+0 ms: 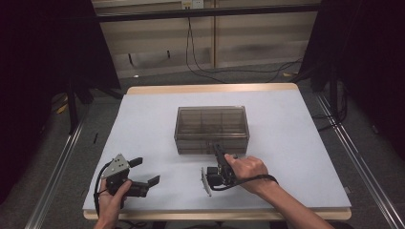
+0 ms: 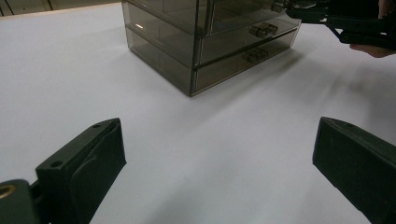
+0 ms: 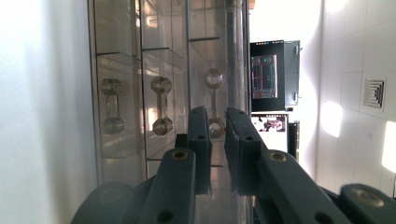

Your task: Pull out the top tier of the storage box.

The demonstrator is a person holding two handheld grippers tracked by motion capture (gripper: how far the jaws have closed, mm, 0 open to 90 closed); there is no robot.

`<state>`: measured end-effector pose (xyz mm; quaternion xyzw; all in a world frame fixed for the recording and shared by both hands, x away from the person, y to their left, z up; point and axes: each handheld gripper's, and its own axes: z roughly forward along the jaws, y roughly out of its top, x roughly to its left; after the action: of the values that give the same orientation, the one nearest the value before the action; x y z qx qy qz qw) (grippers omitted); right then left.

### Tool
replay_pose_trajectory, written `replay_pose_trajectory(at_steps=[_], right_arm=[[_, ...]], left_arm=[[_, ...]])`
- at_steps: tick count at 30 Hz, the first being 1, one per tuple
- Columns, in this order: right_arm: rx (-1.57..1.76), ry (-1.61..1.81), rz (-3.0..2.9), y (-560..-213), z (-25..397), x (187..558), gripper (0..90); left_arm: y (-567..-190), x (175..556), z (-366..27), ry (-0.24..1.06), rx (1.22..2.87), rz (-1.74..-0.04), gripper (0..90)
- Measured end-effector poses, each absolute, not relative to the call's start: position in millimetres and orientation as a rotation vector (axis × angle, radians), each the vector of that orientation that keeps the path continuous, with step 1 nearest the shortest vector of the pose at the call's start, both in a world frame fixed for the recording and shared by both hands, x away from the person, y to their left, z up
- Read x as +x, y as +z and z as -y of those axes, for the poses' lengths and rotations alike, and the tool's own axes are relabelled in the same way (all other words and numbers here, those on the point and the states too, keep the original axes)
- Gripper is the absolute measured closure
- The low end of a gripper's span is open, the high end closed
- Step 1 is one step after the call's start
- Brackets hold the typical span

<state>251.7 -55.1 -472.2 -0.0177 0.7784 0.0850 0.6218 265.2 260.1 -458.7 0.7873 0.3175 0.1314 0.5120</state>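
Note:
A smoky translucent drawer box stands shut at the middle of the white table. In the right gripper view, turned sideways, its three drawer handles line up. My right gripper is at the box's front, and its jaws stand almost together around the top drawer handle. In the left gripper view, the box is ahead and the right gripper reaches its top drawer. My left gripper rests near the front left of the table, open, nothing between its fingers.
Bare white table surface lies all around the box. The front edge runs just behind both hands. Metal rails flank the table on the floor, and cables lie beyond the far edge.

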Motion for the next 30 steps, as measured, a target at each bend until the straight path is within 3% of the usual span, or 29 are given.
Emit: replay_pose_trajectory(at_steps=[30], right_arm=[[-0.029,0.232,-1.813,-468.5,58.0,241.6,81.2]], left_arm=[[-458.7,265.5,-259.8,0.314,1.892,-0.764,2.4]])
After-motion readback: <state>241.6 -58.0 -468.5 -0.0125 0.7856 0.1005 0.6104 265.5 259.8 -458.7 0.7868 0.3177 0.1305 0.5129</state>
